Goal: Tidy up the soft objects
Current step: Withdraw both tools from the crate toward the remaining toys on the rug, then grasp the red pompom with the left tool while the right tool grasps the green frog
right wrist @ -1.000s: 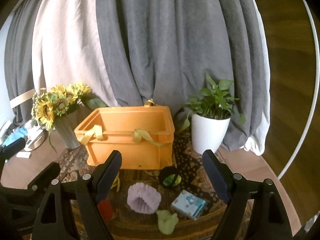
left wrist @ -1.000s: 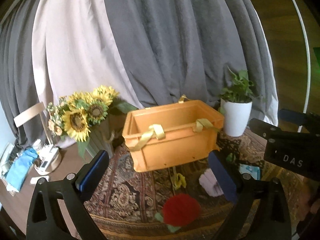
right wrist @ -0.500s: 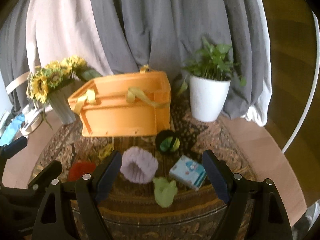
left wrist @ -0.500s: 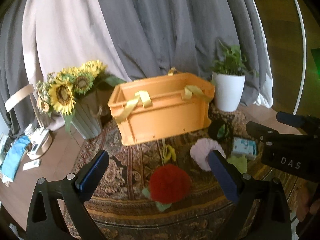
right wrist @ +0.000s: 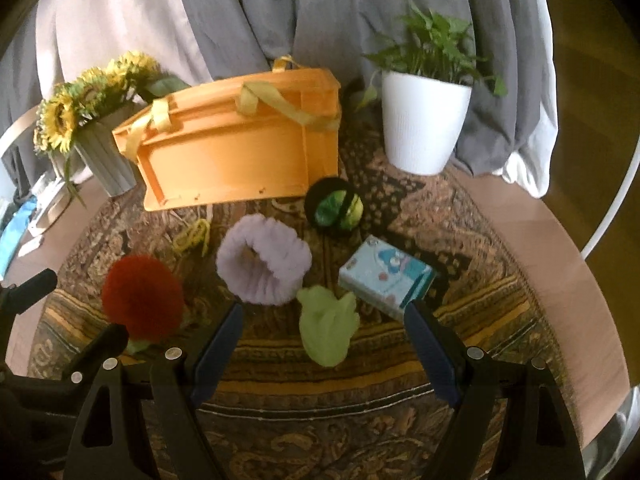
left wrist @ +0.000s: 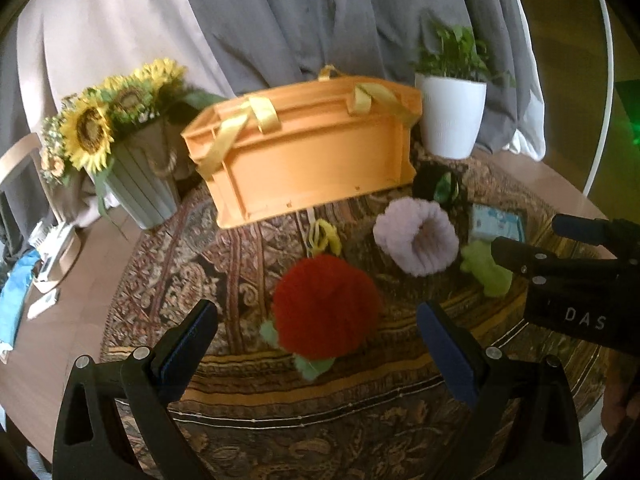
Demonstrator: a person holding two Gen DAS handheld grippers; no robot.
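Orange crate (right wrist: 236,152) at far side of patterned rug (right wrist: 320,420). Soft items near it, in front: red pompom (left wrist: 326,306) left, lilac scrunchie (right wrist: 264,266) centre, green plush (right wrist: 328,330) right. Left gripper (left wrist: 316,336) jaws apart, empty, framing pompom. Right gripper (right wrist: 324,340) jaws apart, empty, framing green plush.

Orange crate (right wrist: 236,160) with yellow straps; red pompom (right wrist: 142,300), lilac scrunchie (right wrist: 264,266), lime-green toy (right wrist: 328,326) on a brown paisley cloth (right wrist: 460,248).
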